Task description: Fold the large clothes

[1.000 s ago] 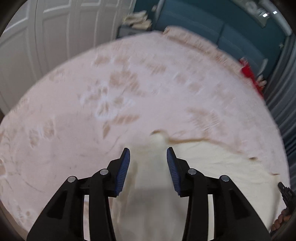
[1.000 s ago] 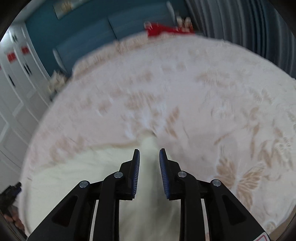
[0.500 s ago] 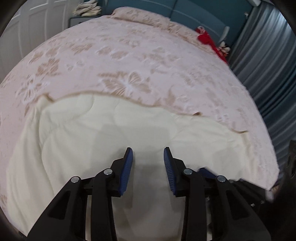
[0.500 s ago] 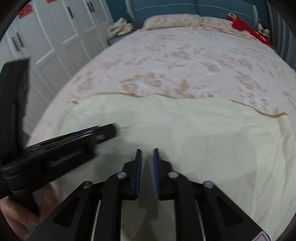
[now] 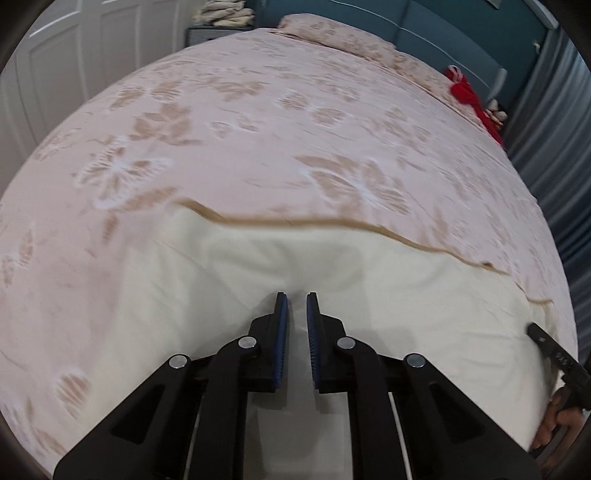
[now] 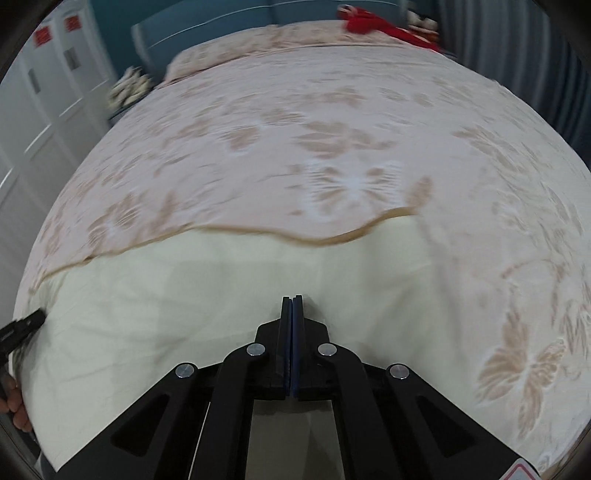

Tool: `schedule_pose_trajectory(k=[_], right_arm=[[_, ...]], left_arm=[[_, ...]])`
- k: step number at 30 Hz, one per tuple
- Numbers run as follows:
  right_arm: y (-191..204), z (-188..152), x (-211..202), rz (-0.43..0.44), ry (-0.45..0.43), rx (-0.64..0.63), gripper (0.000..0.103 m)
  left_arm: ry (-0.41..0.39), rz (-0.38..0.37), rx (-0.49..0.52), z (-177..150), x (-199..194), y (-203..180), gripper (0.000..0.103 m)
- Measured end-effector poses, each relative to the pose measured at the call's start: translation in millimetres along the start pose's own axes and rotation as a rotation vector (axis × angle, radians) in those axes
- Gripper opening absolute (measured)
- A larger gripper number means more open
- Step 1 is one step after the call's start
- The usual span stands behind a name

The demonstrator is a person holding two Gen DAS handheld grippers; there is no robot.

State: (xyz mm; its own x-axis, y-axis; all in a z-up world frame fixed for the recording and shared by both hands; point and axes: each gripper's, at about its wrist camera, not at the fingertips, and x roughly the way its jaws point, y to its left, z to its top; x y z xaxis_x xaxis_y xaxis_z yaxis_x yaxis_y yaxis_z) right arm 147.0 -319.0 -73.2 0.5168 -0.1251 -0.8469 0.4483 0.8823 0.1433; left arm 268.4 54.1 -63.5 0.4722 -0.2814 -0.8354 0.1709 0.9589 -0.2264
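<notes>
A large pink quilt with tan flowers covers the bed, and its cream underside is turned over along the near edge. My left gripper is down on this cream flap. Its jaws are closing, with a small ridge of cream cloth gathered between the blue pads. My right gripper is shut with its pads together, its tips on the cream flap. I cannot tell whether any cloth is caught. Each gripper shows at the edge of the other's view: right gripper, left gripper.
White wardrobe doors stand to the left of the bed. At the far end are a teal headboard, a pillow and a red item. Folded cloths are stacked on a bedside stand. Grey curtains hang on the right.
Both grippers came down onto the cream flap and drew apart from each other. The left jaws narrowed from wide open to a small gap. The right pads closed together.
</notes>
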Motion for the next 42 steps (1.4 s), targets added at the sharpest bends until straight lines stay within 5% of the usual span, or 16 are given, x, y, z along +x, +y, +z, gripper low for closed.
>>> schedule_pose_trajectory(k=[5, 12, 22, 27, 28, 31, 33, 36, 42], right_arm=[[-12.5, -2.5, 17.8, -0.004, 0.027, 0.02, 0.0], [-2.0, -11.3, 27.9, -0.052, -0.021, -0.03, 0.0], [-1.8, -14.8, 32.9, -0.045, -0.061, -0.017, 0.0], [13.2, 3.6, 16.9, -0.11, 0.035, -0.078, 0.002], [18.2, 5.7, 6.3, -0.092, 0.033, -0.08, 0.002], [57.6, 1.2, -52.8, 0.084, -0.02, -0.111, 0.001], [87.0, -9.2, -72.4, 0.157, -0.023, -0.147, 0.001], [138.4, -30.2, -72.0, 0.252, 0.03, -0.193, 0.001], [184.7, -50.2, -22.6, 0.211, 0.14, -0.218, 0.001]], left_arm=[[0.013, 0.022, 0.0, 5.0, 18.4, 15.2, 0.011], [-0.067, 0.102, 0.074, -9.6, 28.1, 0.9, 0.01], [-0.105, 0.08, 0.053, -13.3, 34.5, 5.5, 0.01], [-0.076, -0.003, -0.005, -6.4, 22.0, 18.0, 0.011], [-0.061, -0.044, -0.055, -4.1, 9.9, 27.2, 0.013], [-0.084, -0.134, -0.222, -14.2, -44.5, 63.7, 0.052], [-0.136, -0.099, -0.275, -28.7, -77.0, 85.2, 0.071], [-0.093, -0.091, -0.332, -50.6, -91.0, 112.8, 0.072], [0.034, -0.217, -0.495, -105.2, -70.3, 142.7, 0.072]])
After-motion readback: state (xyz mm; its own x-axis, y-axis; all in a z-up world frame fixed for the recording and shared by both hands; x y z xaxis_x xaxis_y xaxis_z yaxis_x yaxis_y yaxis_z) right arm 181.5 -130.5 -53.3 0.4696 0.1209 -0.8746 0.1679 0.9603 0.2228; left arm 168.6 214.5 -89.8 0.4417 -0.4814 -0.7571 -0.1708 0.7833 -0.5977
